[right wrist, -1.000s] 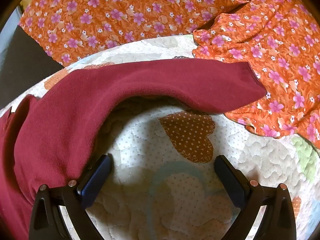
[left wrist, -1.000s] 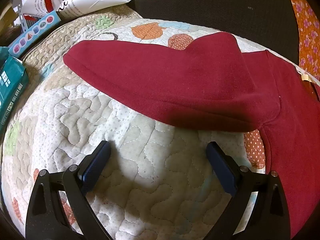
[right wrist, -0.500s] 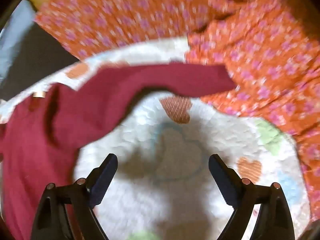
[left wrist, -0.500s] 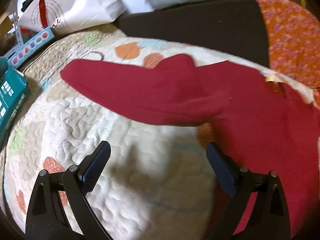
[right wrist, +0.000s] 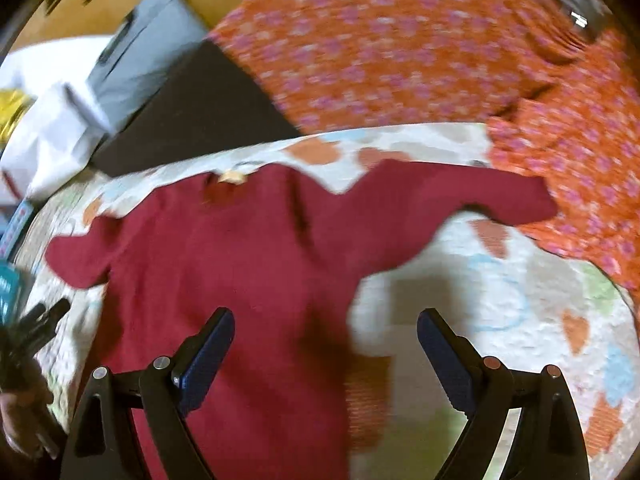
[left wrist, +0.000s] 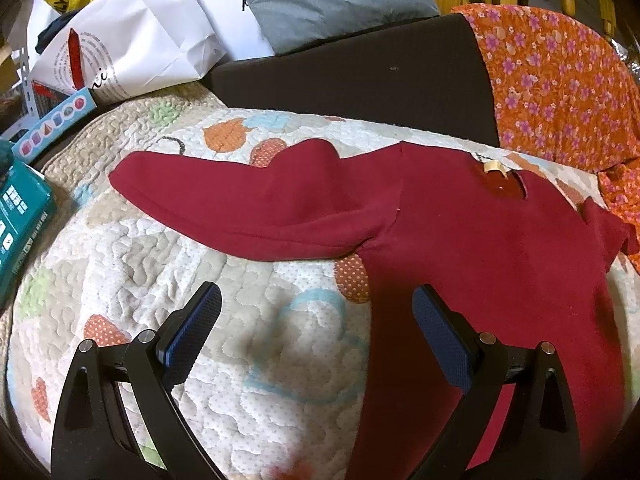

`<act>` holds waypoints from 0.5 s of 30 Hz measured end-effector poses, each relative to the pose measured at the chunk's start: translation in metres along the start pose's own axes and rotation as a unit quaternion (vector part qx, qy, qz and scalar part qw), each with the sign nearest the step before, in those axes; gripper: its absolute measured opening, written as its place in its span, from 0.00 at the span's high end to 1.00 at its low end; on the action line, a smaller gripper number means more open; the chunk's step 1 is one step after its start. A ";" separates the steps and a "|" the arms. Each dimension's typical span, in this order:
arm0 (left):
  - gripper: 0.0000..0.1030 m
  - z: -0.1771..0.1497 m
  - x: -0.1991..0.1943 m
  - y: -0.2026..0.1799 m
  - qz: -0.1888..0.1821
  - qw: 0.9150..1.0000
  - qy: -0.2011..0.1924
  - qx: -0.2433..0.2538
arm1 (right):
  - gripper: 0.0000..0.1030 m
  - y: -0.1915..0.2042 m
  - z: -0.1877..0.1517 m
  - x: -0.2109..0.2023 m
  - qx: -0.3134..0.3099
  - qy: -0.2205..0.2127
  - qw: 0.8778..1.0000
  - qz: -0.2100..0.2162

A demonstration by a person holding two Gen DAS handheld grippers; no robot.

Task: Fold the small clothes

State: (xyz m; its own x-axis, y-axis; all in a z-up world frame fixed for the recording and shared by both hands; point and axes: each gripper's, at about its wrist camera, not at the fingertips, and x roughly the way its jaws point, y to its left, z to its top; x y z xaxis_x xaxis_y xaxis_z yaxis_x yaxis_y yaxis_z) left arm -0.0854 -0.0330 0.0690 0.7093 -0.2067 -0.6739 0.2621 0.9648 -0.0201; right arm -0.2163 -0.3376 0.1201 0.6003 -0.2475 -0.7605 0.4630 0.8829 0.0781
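A dark red long-sleeved top (left wrist: pixel 472 248) lies flat on a quilted mat (left wrist: pixel 132 264), its neck with a tan label (left wrist: pixel 493 167) at the far side. One sleeve (left wrist: pixel 248 204) stretches out to the left. In the right wrist view the same top (right wrist: pixel 248 264) shows both sleeves spread, the right sleeve (right wrist: pixel 460 196) reaching the orange cloth. My left gripper (left wrist: pixel 316 336) hovers open above the mat at the top's left edge, holding nothing. My right gripper (right wrist: pixel 324 356) is open over the body's right side, also holding nothing. The right wrist view is blurred.
Orange flowered cloth (left wrist: pixel 560 80) lies at the back right. A dark cushion (left wrist: pixel 360 80) sits behind the mat, with a grey bag (left wrist: pixel 336 0) and white paper bag (left wrist: pixel 132 40) beyond. Teal boxes (left wrist: pixel 20 216) stand at the left edge. A hand on the other gripper (right wrist: pixel 28 360) shows at far left.
Both grippers have pulled back and up from the sleeves, so the whole top now shows. The top itself lies as before; both grippers stayed open.
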 end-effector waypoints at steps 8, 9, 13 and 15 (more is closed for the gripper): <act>0.06 0.003 0.016 0.009 0.006 1.000 0.020 -0.018 | 0.11 0.055 0.000 0.016 -0.043 0.012 0.999 0.028; 0.06 0.002 0.017 0.010 0.006 1.000 0.021 -0.019 | 0.11 0.058 0.000 0.018 -0.044 0.013 0.998 0.031; 0.06 0.006 0.017 0.007 0.002 1.000 0.018 -0.022 | 0.11 0.068 0.001 0.024 -0.042 0.015 0.998 0.032; 0.06 0.006 0.018 0.005 0.002 1.000 0.020 -0.019 | 0.11 0.069 0.001 0.026 -0.040 0.016 0.998 0.035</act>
State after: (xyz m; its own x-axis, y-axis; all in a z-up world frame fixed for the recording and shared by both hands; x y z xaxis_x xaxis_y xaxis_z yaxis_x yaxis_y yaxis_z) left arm -0.0678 -0.0326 0.0614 0.6838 -0.1975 -0.7025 0.2343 0.9711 -0.0450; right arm -0.1681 -0.2836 0.1058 0.6079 -0.1732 -0.7749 0.3661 0.9271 0.0799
